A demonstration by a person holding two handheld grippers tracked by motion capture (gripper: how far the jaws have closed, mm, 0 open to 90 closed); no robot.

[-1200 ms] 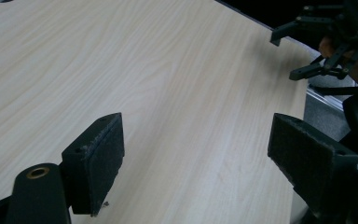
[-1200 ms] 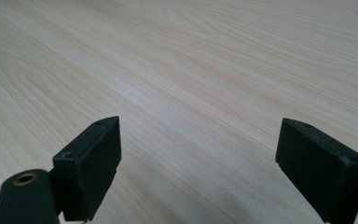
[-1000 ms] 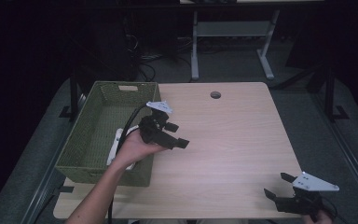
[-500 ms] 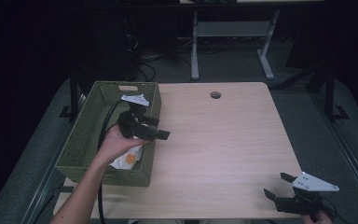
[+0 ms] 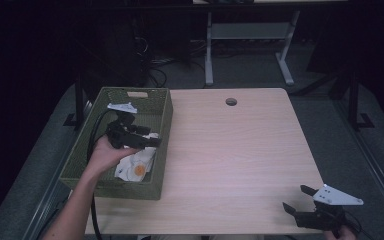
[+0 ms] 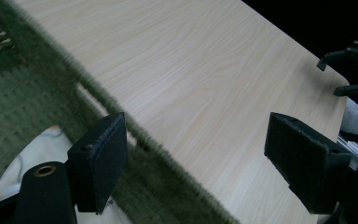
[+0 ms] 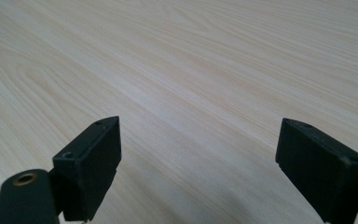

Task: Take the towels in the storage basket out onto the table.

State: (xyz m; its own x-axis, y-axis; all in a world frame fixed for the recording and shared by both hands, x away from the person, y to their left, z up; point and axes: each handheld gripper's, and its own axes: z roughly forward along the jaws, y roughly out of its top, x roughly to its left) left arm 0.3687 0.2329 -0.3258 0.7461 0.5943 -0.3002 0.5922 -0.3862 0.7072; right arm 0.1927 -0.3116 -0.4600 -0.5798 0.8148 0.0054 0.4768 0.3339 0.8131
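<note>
Shifted since the earlier frame: my left gripper (image 5: 147, 140), jaws spread and empty, from mid-table to over the green basket (image 5: 80, 165) at left, where the white cloth (image 5: 135, 165) lies ungrasped; right gripper (image 5: 300, 200), lower right, idle, jaws apart.
</note>
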